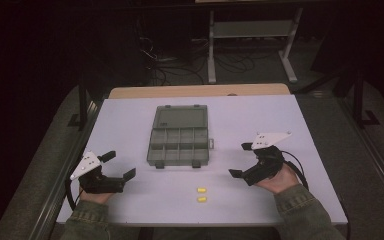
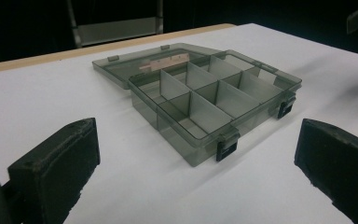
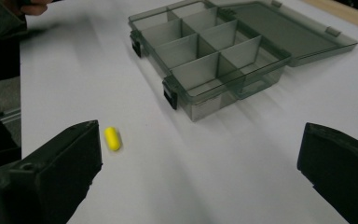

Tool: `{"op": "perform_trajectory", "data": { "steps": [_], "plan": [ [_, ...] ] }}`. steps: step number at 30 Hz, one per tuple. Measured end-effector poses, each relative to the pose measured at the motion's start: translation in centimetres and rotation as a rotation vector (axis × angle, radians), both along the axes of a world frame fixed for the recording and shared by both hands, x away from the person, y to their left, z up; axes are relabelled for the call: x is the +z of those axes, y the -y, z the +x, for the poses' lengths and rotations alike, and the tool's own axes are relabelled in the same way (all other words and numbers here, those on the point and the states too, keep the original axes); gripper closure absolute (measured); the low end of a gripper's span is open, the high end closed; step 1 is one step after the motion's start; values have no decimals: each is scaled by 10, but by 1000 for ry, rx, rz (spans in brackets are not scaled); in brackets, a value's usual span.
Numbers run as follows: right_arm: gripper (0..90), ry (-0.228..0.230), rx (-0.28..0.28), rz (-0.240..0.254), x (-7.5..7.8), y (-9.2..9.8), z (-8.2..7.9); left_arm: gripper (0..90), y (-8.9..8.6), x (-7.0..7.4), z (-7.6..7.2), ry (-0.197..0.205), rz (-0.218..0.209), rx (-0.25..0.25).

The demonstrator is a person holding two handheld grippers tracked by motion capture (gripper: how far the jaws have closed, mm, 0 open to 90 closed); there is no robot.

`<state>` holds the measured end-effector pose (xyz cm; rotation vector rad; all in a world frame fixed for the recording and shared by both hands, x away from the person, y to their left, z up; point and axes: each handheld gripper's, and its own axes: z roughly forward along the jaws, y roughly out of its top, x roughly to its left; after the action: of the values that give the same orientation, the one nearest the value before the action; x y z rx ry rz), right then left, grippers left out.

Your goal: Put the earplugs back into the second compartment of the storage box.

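Lying open: smoky compartment box; yellow capsules near | both hand-held grippers agape

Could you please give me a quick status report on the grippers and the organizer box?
Left hand-held gripper and right hand-held gripper open, holding nothing. Organizer box lid open, compartments look empty. Two yellow capsules on table near the box, nothing blocking.

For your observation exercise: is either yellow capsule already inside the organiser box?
No: both yellow capsules lie on the white table, in front of the open organiser box.
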<state>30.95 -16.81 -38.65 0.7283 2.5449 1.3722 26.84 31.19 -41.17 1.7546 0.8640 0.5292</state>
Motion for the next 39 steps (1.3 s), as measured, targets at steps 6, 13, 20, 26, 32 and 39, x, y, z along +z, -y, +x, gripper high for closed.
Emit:
{"op": "perform_trajectory", "data": {
  "steps": [6, 13, 20, 26, 32, 39],
  "plan": [
    [0, -19, 36, -35, -6, -13, 1, 0, 0, 0, 0, 1, 1, -1],
    [0, -39, 89, -87, -15, -33, 1, 0, 0, 0, 0, -1, 2, -3],
    [0, -54, 129, -140, -22, -48, 1, 0, 1, 0, 0, 0, 1, -6],
    [0, -64, 164, -173, -27, -61, 2, 0, 1, 0, 0, -1, 8, -7],
    [0, -63, 200, -205, -30, -75, 1, 0, 1, 0, 0, -3, 10, -9],
    [42, -81, 238, -225, -34, -83, 1, 0, 2, 0, 0, -5, 13, -9]
  ]
}}
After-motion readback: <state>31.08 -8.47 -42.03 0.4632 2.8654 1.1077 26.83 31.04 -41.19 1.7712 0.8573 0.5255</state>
